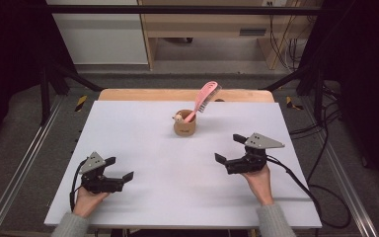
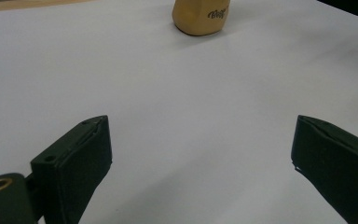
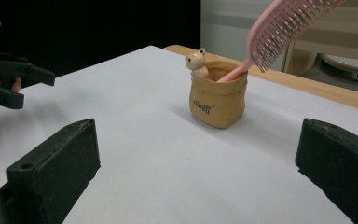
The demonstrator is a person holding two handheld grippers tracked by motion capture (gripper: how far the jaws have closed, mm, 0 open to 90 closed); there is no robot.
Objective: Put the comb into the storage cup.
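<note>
While I hold both tools low over the white table [image 1: 143, 148], the left gripper [image 1: 119, 168] sits at the lower left of the high view and the right gripper [image 1: 230, 148] at the lower right, each with jaws spread wide and grasping nothing. Between and above them, near the frame's centre, stands the tan pot [image 1: 184, 126] with a small bear figure [image 3: 196, 62] on its rim. A pink hairbrush [image 1: 206, 98] leans out of it, bristled head up and tilted right.
</note>
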